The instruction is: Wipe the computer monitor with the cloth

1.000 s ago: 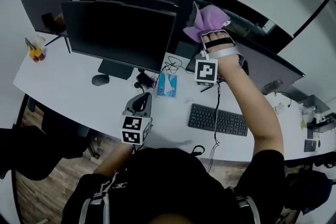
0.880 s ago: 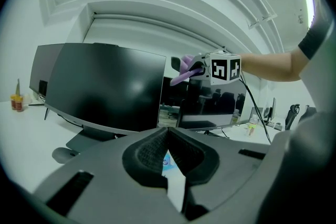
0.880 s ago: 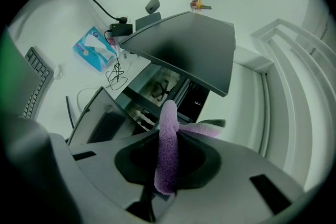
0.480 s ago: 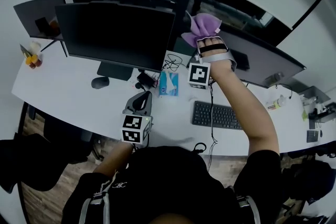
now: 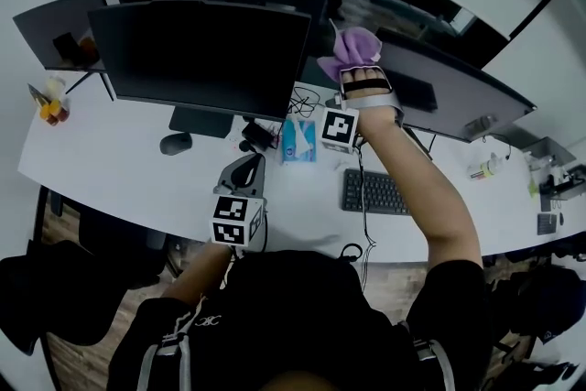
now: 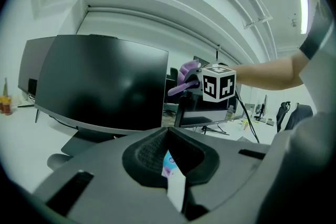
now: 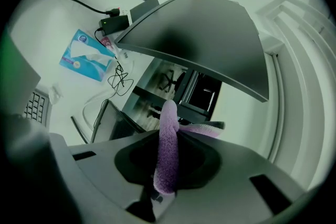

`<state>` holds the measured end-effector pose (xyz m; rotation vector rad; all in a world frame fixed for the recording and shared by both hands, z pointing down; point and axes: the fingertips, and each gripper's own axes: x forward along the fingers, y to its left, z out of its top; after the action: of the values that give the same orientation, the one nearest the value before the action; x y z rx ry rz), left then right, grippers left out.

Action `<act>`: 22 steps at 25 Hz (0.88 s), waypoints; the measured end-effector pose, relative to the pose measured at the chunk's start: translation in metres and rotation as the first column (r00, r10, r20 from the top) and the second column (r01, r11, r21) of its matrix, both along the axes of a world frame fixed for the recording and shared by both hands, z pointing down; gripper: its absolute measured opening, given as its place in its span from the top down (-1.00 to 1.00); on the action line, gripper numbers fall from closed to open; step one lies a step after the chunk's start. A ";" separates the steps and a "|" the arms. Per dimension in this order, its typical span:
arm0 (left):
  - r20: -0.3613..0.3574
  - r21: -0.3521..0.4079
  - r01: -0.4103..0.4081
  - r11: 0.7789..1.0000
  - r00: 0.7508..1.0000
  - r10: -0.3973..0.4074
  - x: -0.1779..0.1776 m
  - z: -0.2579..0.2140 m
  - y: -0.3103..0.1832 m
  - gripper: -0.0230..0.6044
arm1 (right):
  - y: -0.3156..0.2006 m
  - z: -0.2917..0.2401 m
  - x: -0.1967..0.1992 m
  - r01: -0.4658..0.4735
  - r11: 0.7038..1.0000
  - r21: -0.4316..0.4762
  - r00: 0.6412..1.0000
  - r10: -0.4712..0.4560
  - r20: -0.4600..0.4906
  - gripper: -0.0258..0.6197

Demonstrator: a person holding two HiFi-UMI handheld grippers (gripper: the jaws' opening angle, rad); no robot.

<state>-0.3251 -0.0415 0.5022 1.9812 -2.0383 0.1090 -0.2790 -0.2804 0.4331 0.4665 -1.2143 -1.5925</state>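
Right gripper view: the right hand-held gripper (image 7: 167, 170) clamps the purple cloth (image 7: 169, 134) high beside the monitor (image 7: 210, 34) — probably poised to wipe it; the left hand-held gripper (image 6: 176, 178), closed and empty, idles low.

The right gripper (image 7: 166, 178) pinches the purple cloth (image 7: 169, 134), which stands upright from its jaws. The dark monitor (image 7: 210, 34) spans 12 to 2 o'clock. A tissue pack (image 7: 84, 55) lies at 10 o'clock, with what looks like a keyboard (image 7: 35, 105) at 9.

Dim, cool light; strong fisheye distortion, dark vignetted corners
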 end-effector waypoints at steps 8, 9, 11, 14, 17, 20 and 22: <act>-0.011 -0.003 0.002 1.000 1.000 -0.002 -0.004 0.006 0.002 0.88 | -0.001 0.038 -0.001 -0.059 0.997 -0.058 0.998 0.061 0.030 0.66; -0.010 -0.002 0.002 1.000 1.000 -0.002 -0.005 0.006 0.001 0.88 | -0.001 0.041 -0.001 -0.063 0.996 -0.062 0.997 0.065 0.031 0.66; -0.009 -0.003 0.004 1.000 1.000 -0.004 -0.006 0.006 0.001 0.88 | -0.001 0.047 0.000 -0.070 0.995 -0.072 0.997 0.072 0.033 0.66; -0.009 -0.005 0.006 1.000 1.000 -0.006 -0.006 0.006 0.002 0.88 | -0.001 0.056 0.000 -0.078 0.993 -0.089 0.996 0.082 0.033 0.66; -0.010 -0.007 0.008 1.000 1.000 -0.008 -0.007 0.007 0.002 0.88 | -0.001 0.066 0.000 -0.090 0.990 -0.110 0.995 0.094 0.032 0.66; -0.013 -0.010 0.009 1.000 1.000 -0.009 -0.008 0.009 0.003 0.88 | 0.000 0.077 0.000 -0.103 0.986 -0.133 0.993 0.109 0.039 0.66; -0.016 -0.014 0.009 1.000 1.000 -0.009 -0.009 0.012 0.004 0.88 | 0.001 0.085 0.000 -0.109 0.982 -0.154 0.992 0.117 0.046 0.66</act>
<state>-0.3339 -0.0379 0.5137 1.9578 -2.0313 0.1052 -0.2794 -0.2791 0.5185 0.4761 -1.3164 -1.3879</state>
